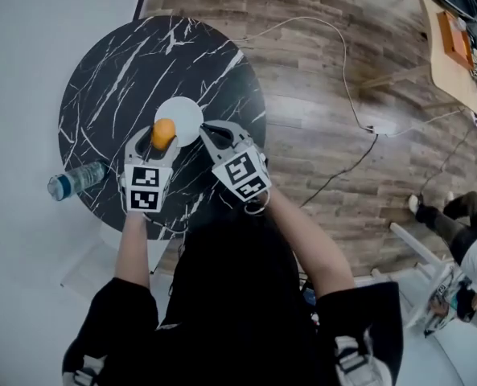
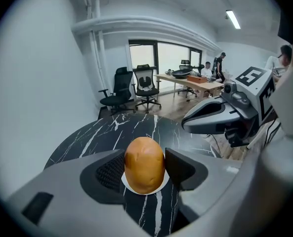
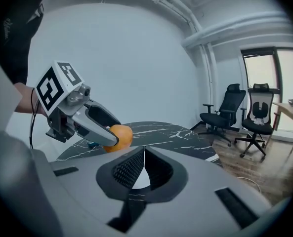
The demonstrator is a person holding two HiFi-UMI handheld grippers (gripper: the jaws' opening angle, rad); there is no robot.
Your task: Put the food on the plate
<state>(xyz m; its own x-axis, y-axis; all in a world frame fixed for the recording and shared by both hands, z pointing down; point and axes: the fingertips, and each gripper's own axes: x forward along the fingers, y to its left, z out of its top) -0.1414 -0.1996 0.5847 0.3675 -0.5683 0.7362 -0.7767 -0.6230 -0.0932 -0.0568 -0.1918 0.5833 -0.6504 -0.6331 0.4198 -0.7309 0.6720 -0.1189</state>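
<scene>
Centrally, my left gripper (image 1: 162,137) clamps the bun (image 2: 144,164) above the white plate (image 1: 188,111); my right gripper (image 3: 142,158), jaws together, holds nothing.

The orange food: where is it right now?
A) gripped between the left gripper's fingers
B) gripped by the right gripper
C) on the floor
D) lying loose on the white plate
A: the left gripper has its fingers pressed on both sides of the orange food, over the white plate.
</scene>
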